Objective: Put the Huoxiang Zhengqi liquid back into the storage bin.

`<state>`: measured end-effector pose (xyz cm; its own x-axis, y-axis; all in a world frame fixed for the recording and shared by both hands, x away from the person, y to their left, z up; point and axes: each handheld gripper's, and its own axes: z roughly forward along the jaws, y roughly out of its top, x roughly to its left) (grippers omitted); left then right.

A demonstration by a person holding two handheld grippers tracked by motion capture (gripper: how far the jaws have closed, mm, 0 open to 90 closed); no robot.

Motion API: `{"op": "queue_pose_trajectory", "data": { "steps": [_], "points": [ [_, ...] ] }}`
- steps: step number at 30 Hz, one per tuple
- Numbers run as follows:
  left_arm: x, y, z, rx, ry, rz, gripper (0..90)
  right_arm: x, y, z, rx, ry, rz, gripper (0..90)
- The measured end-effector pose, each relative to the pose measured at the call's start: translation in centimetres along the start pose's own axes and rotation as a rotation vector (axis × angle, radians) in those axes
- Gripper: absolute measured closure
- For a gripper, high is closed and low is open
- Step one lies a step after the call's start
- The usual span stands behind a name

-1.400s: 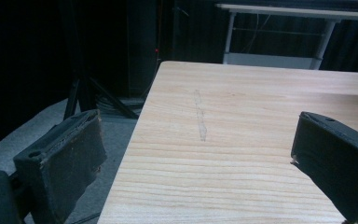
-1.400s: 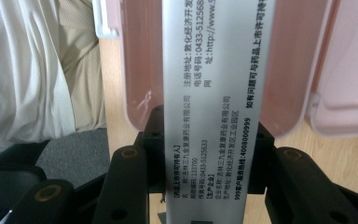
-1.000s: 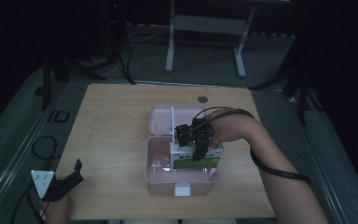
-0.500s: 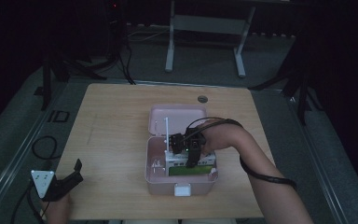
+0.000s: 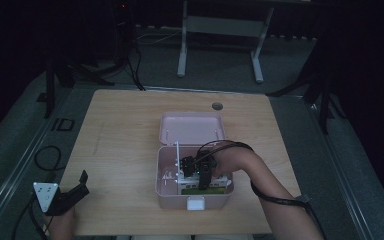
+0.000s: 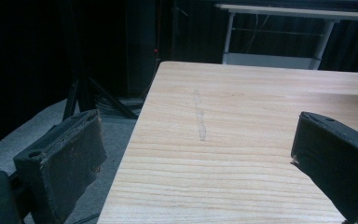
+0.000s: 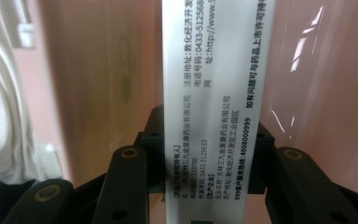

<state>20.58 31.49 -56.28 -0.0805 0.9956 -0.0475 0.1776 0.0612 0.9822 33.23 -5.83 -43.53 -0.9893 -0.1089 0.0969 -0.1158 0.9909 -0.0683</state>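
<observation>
An open pink box (image 5: pixel 163 189) sits mid-table with its lid (image 5: pixel 191 127) folded back. My right gripper (image 5: pixel 203 176) reaches down inside it, with the person's hand behind it. In the right gripper view the gripper (image 7: pixel 209 156) is shut on a narrow white carton (image 7: pixel 214 84) printed with black text, and pink box walls (image 7: pixel 98 70) surround it. A green and white pack (image 5: pixel 202 189) lies in the box under the gripper. My left gripper (image 5: pixel 82 183) rests off the near left corner, open and holding nothing, its pads (image 6: pixel 70 158) wide apart over bare wood.
White plastic-wrapped items (image 7: pixel 0 116) fill the left part of the box. A thin white upright strip (image 5: pixel 177 152) stands at the box's back. A round cable hole (image 5: pixel 217 106) lies near the table's far edge. A metal frame (image 5: pixel 220 30) stands beyond the table.
My right gripper has moved nearer and lower into the pink box with the white carton. The left gripper has not moved.
</observation>
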Motion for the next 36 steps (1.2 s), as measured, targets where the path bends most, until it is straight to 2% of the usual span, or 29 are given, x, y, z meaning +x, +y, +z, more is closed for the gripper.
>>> {"op": "queue_pose_trajectory", "data": {
  "steps": [5, 14, 18, 23, 26, 32, 36],
  "points": [
    [0.0, 0.0, 0.0, 0.001, 0.0, 0.004, 2.7, -0.2, 0.0, 1.0, -0.002, -0.015, 0.002, 62.1],
    [0.0, 0.0, 0.0, 0.001, 0.0, 0.003, 2.7, -0.5, -0.5, 3.0, 0.007, -0.01, 0.002, 61.9],
    [-0.1, 0.0, 0.0, 0.001, -0.001, 0.004, 2.7, -0.4, -0.6, 3.1, -0.01, -0.014, 0.006, 61.7],
    [-0.1, 0.0, 0.0, 0.002, -0.001, 0.004, 2.7, -0.1, -0.7, 3.1, -0.005, -0.017, -0.011, 59.3],
    [-0.1, 0.0, 0.0, 0.002, -0.001, 0.004, 2.7, 0.1, -0.7, 2.6, -0.015, -0.03, -0.032, 52.9],
    [-0.1, 0.0, 0.0, 0.002, -0.002, 0.005, 2.7, 0.4, -1.3, 0.3, -0.064, -0.037, -0.006, 43.2],
    [-0.1, 0.0, 0.0, 0.003, -0.001, 0.005, 2.7, 0.6, -1.9, -1.0, -0.074, -0.041, -0.006, 39.6]
  ]
}}
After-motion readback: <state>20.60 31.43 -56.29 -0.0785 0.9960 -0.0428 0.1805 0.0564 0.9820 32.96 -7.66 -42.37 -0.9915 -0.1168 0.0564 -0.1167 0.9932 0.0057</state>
